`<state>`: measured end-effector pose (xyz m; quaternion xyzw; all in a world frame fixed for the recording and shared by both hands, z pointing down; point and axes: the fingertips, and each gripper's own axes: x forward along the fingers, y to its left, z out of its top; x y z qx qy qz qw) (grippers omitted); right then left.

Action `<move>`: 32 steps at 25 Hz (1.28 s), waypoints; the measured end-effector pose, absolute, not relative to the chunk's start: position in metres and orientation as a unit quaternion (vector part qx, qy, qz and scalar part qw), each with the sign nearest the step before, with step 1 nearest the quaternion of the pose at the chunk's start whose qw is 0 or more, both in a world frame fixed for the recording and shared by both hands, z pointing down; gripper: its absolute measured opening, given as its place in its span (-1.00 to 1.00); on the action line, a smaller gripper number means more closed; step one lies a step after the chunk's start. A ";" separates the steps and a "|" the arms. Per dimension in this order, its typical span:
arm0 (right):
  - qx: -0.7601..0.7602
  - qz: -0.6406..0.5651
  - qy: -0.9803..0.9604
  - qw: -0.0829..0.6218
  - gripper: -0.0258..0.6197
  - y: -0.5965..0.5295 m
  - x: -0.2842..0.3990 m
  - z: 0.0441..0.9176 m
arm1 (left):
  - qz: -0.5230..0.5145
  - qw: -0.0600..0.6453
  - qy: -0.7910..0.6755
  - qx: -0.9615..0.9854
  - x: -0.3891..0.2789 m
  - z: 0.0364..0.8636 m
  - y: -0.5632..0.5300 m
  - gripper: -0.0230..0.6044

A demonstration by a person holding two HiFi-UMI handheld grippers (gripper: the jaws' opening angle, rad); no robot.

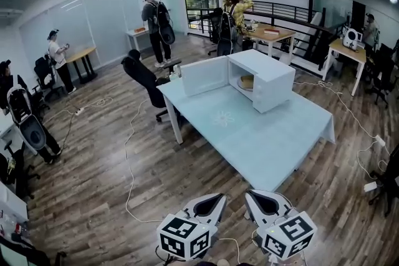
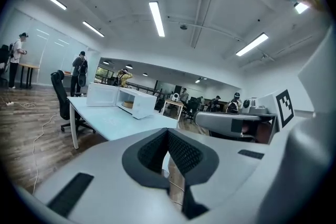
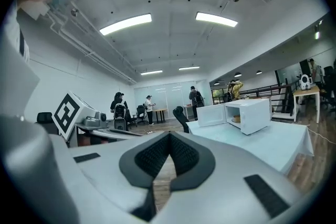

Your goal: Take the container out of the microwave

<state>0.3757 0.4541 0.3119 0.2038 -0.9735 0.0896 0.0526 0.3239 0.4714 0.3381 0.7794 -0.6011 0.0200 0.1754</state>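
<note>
White microwave [image 1: 269, 81], door open, holds a tan container [image 1: 247, 81] at centre; left gripper [image 1: 217, 197] and right gripper [image 1: 250, 194] jaws clenched, empty.

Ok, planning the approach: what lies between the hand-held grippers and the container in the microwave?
Head view: from the left hand-held gripper and right hand-held gripper, a strip of wood floor, then bare table, up to the open microwave holding the container.

Open-plan office: desks [image 1: 84, 54], swivel chairs [image 1: 144, 76], glass partitions [image 1: 100, 12], wood-look floor [image 1: 87, 171].
</note>
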 end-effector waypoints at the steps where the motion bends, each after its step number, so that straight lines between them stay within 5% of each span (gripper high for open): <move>1: 0.197 0.096 -0.975 0.045 -0.89 0.455 0.377 0.312 | 0.019 0.179 -0.601 0.779 0.326 0.340 0.472 -0.88; 18: 0.193 0.119 -0.972 0.057 -0.89 0.405 0.319 0.339 | 0.017 0.211 -0.602 0.770 0.267 0.368 0.428 -0.88; 32: 0.191 0.104 -0.974 0.058 -0.89 0.298 0.139 0.330 | 0.027 0.197 -0.581 0.789 0.096 0.359 0.315 -0.88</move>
